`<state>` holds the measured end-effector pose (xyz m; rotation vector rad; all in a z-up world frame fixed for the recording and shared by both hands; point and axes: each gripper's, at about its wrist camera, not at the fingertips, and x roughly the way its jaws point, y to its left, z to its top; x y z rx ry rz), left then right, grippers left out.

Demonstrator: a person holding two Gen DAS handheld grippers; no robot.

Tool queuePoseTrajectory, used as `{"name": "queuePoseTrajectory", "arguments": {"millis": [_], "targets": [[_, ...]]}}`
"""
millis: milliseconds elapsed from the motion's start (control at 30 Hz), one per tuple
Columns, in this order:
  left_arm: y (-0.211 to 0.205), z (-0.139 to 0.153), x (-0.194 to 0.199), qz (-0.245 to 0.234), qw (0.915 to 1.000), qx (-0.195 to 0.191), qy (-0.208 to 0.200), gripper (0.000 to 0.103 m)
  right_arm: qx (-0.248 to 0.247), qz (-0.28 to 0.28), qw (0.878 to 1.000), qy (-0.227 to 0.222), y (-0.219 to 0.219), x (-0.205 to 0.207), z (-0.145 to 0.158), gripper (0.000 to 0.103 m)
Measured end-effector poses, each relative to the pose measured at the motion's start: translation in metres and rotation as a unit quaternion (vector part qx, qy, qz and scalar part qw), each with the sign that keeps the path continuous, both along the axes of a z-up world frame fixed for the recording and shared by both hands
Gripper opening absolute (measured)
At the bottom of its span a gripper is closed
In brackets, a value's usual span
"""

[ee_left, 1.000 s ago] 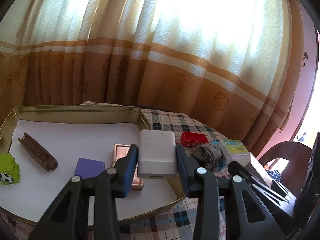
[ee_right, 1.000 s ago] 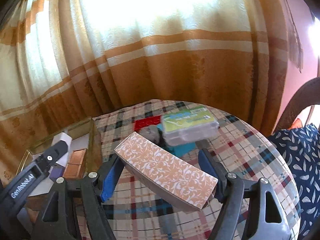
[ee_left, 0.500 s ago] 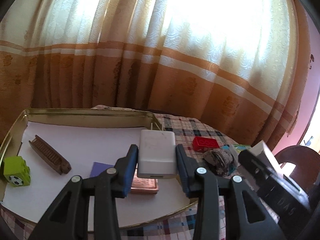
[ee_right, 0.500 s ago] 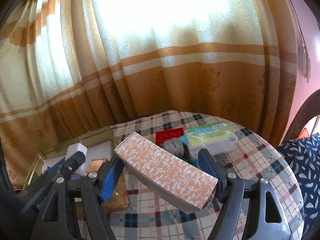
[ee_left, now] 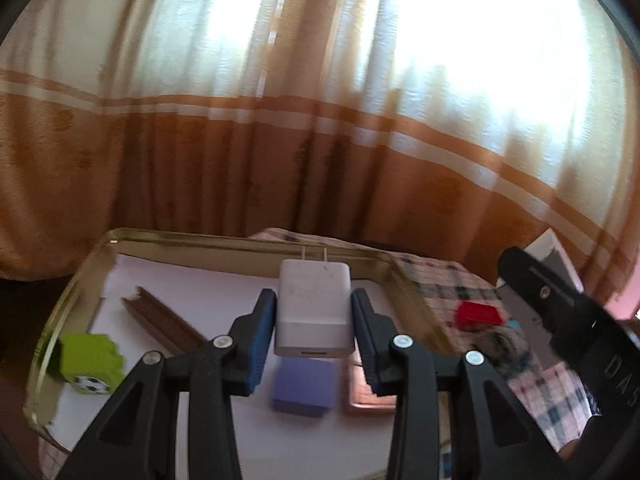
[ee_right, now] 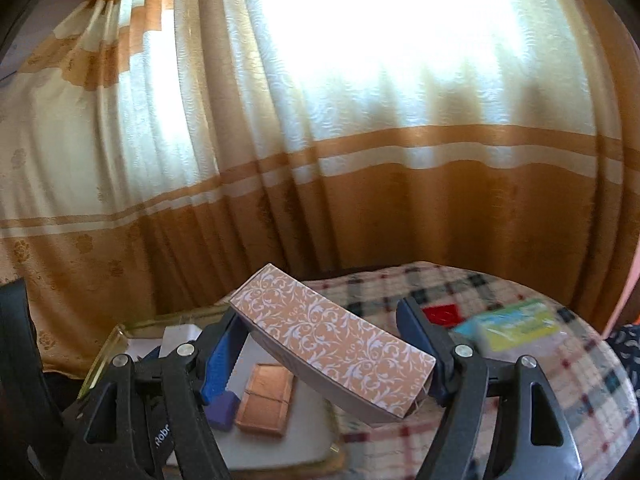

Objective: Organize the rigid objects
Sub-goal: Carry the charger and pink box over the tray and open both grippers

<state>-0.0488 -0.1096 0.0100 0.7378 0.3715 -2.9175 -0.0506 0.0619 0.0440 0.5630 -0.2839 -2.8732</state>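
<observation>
A striped cream and orange curtain (ee_left: 320,140) fills the upper half of both views. Below it, in the left wrist view, a gold-rimmed tray (ee_left: 248,240) lined with white paper takes up the lower left. On the paper lie a green toy block (ee_left: 90,360) with a football print at the far left, a dark brown comb (ee_left: 164,322) slanting beside it, a purple block (ee_left: 304,386) at lower centre and a copper-coloured tin (ee_left: 366,400) just to its right. Right of the tray, a red brick (ee_left: 478,314) sits on the checked cloth of the tabletop (ee_left: 448,280). In the right wrist view a clear box with a green and yellow label (ee_right: 520,326) rests on the cloth at the right.

The left gripper (ee_left: 314,320) pinches a white charger (ee_left: 314,308) between its blue pads, prongs pointing away, above the tray's middle. The right gripper (ee_right: 326,348) clamps a long box with an orange and white floral pattern (ee_right: 336,340), tilted down to the right and crossing over the tray's right edge, partly covering the tin. Its black frame crowds the right edge of the left wrist view.
</observation>
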Motion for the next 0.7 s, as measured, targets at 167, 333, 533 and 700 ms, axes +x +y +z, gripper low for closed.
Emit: {"name": "queuePoseTrajectory", "arguments": {"millis": [167,333,533,700], "targets": [[-0.020,-0.002,0.001,0.039,0.9992,0.011,0.003,0.038,-0.005,0.007,1.000,0.008,-0.021,-0.020,0.004,0.077],[-0.024,-0.006,-0.002,0.062,0.9981,0.003,-0.009,0.038,0.000,0.019,1.000,-0.006,-0.037,-0.033,-0.009,0.077],[-0.030,-0.012,-0.005,0.092,0.9953,-0.005,-0.029,0.038,-0.001,0.042,0.999,-0.016,-0.054,-0.046,-0.011,0.077],[-0.037,-0.017,-0.005,0.116,0.9921,-0.005,-0.046,0.038,0.012,0.075,0.997,-0.023,-0.069,-0.045,-0.021,0.077]]}}
